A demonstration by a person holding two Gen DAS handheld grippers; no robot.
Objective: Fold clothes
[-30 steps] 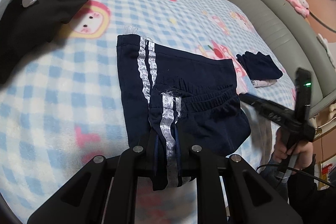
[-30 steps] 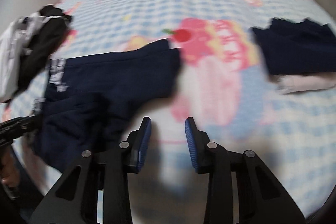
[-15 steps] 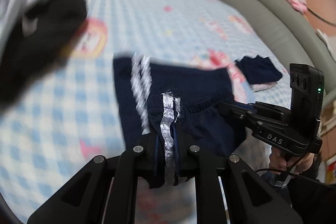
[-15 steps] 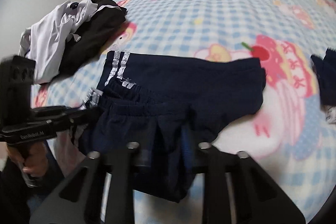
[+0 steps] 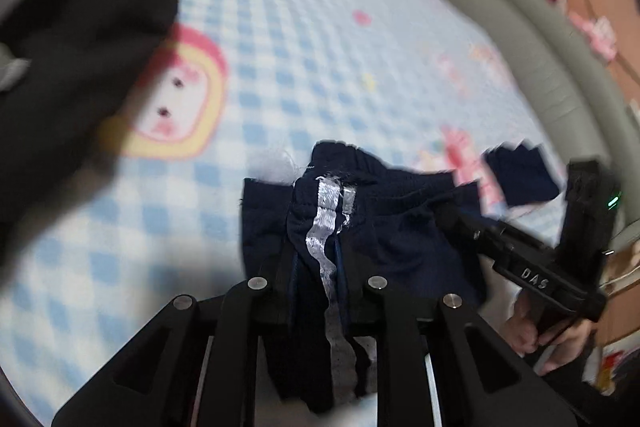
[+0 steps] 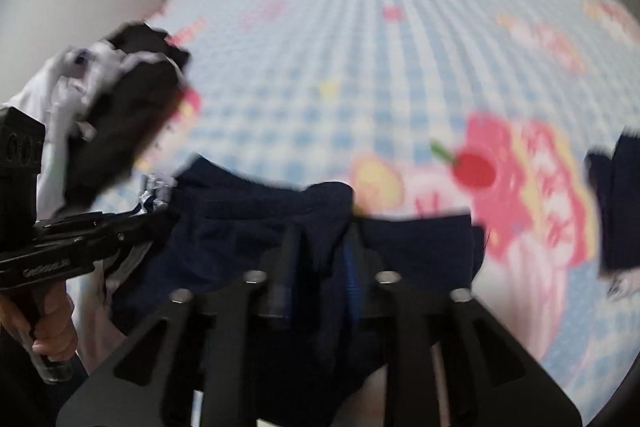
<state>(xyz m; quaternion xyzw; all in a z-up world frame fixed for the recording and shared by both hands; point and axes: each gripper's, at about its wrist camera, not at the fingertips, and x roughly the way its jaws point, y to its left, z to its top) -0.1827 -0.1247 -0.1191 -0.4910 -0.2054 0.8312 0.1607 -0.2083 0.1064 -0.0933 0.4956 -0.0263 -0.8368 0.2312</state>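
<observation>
The left gripper has its two black fingers closed on a bunched fold of the navy blue shorts with a silver-white side stripe; the log-like widening shows as the jaws easing apart, opening, yet the cloth with its stripe sits pinched between the pads and hangs down below them. The right gripper likewise has its fingers, one with a blue ribbed pad, pressed on a thick fold of the same shorts, the jaws opening while dark cloth fills the gap between them.

Between the two grips the shorts are gathered and partly lifted, their far edge lying on the bed covered by a light blue and white checked blanket with pink cartoon prints. In the left wrist view the right gripper's black body reaches in from the right, held by a hand. In the right wrist view the left gripper's body comes in from the left, held by the other hand.

Farther out, a heap of black and white clothes lies on the blanket to the left of the shorts. A small folded navy garment lies to the right, apart from them. A grey padded bed edge curves along the right side. Both views are blurred.
</observation>
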